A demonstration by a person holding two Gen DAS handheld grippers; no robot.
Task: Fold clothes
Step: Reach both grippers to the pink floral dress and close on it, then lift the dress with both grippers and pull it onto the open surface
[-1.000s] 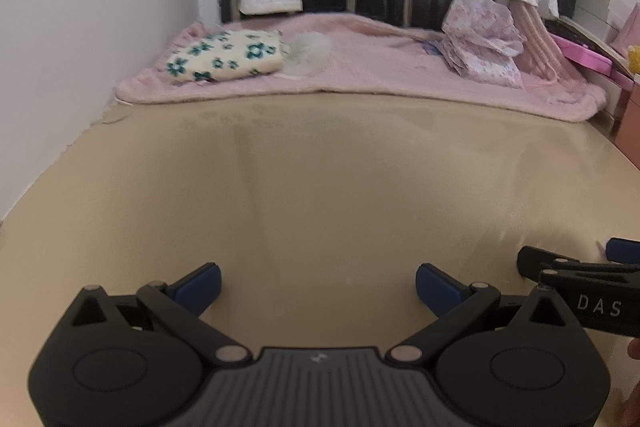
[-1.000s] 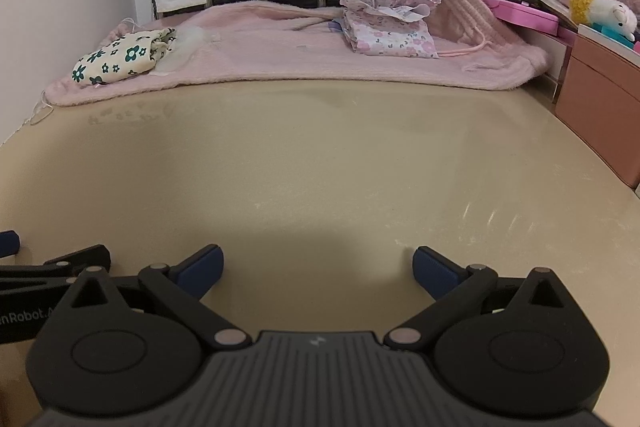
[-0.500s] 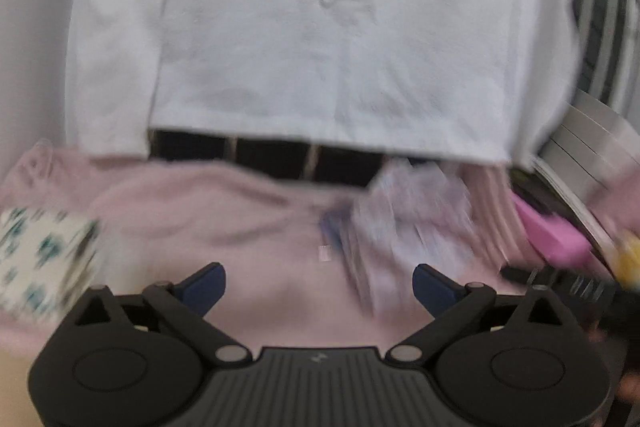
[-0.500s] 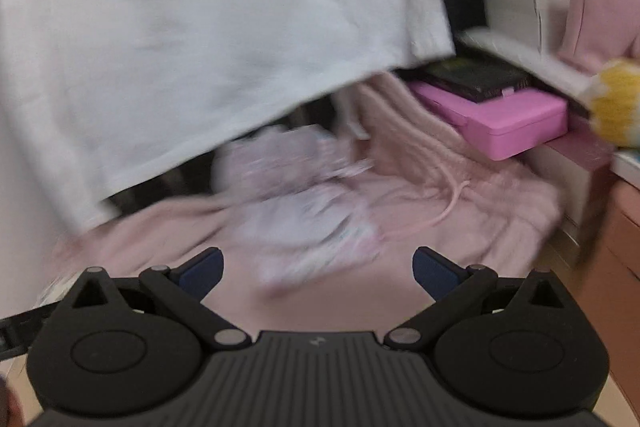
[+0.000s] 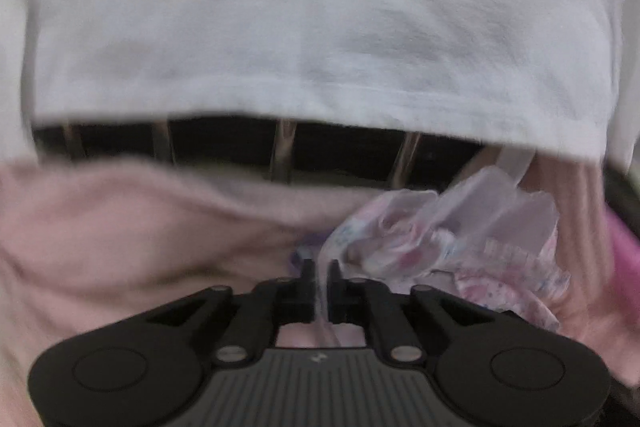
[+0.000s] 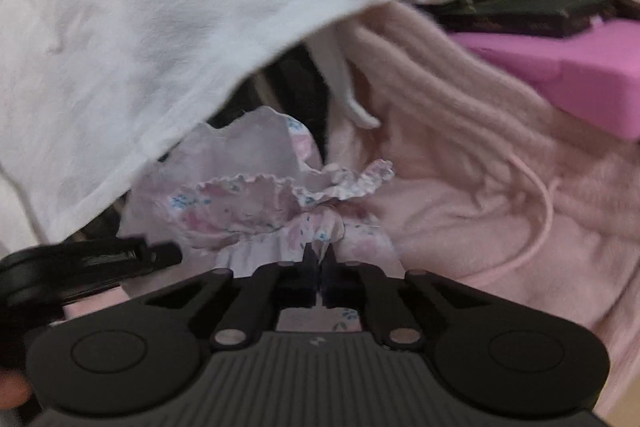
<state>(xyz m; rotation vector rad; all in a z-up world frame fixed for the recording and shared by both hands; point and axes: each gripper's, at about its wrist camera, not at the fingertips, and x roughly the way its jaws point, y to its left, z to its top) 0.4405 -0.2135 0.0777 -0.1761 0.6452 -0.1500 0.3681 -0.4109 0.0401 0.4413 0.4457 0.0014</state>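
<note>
both grippers have jumped from the bare tan tabletop, where they hovered spread wide a second ago, to the back of the table, and each is now pinched on cloth. left gripper (image 5: 319,269) has its jaws drawn nearly together with a thin edge of the floral garment (image 5: 440,243) running down between them. right gripper (image 6: 319,254) is likewise narrowed to a slit, and a bit of the same ruffled, flower-printed fabric (image 6: 256,203) sits in that slit. in the right view the left gripper's black nose (image 6: 120,255) shows just to the left of the bundle, so the two grips are close together on its near edge.

the garment itself is a crumpled heap, frills and folds bunched up, lying on the pink blanket (image 5: 120,227) beneath the hem of the white shirt (image 5: 280,27) that hangs from the rail. a pink box (image 6: 560,67) sits off to the right.

what that means, as i read it: the reach is over and the pickup has been made. from here the piece looks set to be drawn toward the open tabletop and spread out. the views are smeared, so how much cloth each grip holds is hard to tell; a shallow bite on a thin ruffle could slip.
</note>
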